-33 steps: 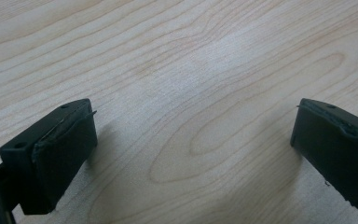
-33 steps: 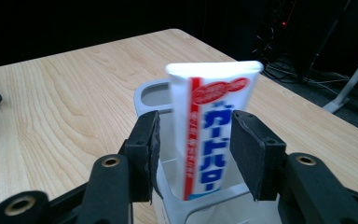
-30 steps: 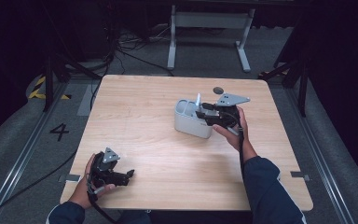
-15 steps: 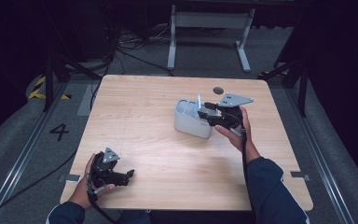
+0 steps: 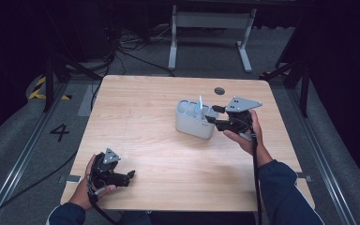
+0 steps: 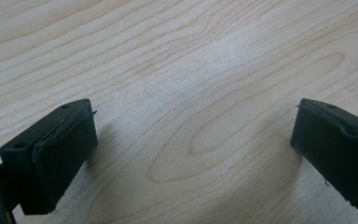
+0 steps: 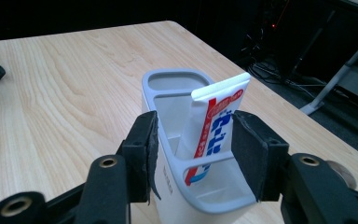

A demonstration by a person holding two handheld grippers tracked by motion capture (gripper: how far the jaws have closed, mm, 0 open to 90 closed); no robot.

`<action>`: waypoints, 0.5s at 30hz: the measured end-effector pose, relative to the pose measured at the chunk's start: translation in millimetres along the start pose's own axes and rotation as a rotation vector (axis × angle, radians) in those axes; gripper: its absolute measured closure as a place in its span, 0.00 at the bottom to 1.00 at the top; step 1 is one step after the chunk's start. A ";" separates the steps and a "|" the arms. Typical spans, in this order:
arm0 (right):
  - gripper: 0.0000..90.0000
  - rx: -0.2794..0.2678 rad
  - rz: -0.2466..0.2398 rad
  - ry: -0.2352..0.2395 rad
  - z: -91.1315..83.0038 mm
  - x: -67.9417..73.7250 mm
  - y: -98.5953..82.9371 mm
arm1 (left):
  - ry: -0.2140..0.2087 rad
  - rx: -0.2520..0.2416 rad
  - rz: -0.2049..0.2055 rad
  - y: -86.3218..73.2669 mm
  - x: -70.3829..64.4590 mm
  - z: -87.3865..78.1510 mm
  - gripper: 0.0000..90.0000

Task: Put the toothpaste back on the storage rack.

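While straddling the near end of the grey holder [image 7: 193, 184]: right gripper [image 7: 193, 158] with fingers apart, gripping nothing.
Stands upright at about 2 o'clock of the worktop [image 5: 145, 117] centre, that compartmented grey holder [image 5: 195, 119], with a white toothpaste tube [image 7: 213, 123] in red and blue print leaning inside the middle compartment, crimped end up. Flank the holder's near compartment, the right fingers [image 7: 142, 154], one outside the wall, whether touching cannot be told. Held at 3 o'clock of the holder in the high view, right gripper [image 5: 209, 114]. Rests low over bare wood near 7 o'clock, well apart from the holder, left gripper [image 5: 132, 174], fingers [image 6: 65, 149] spread wide, empty.
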State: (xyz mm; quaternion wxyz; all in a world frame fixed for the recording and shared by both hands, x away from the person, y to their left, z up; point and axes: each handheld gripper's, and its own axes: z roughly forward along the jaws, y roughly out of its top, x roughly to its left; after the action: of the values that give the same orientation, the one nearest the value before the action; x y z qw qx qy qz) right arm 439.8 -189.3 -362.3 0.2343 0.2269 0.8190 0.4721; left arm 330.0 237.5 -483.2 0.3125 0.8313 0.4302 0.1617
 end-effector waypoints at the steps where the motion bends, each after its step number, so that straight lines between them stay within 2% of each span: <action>1: 0.58 0.000 0.000 0.000 0.0 0.0 0.0 | 0.000 0.000 0.000 0.0 0.0 0.0 0.01; 4: 0.56 0.010 -0.025 -0.010 -12.6 3.7 -3.9 | 0.000 0.000 0.000 0.0 0.0 0.0 0.01; 8: 0.55 0.029 -0.047 -0.012 -20.8 6.3 -7.4 | 0.000 0.000 0.000 0.0 0.0 0.0 0.01; 15: 0.53 0.060 -0.066 -0.033 -37.3 8.5 -19.0 | -0.001 0.000 -0.001 -0.1 -0.1 0.0 0.01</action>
State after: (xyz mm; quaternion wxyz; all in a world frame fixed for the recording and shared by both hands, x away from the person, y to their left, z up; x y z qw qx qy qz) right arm 407.9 -217.7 -363.9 0.2563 0.2145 0.8358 0.4356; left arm 329.9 237.4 -483.2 0.3128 0.8312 0.4305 0.1613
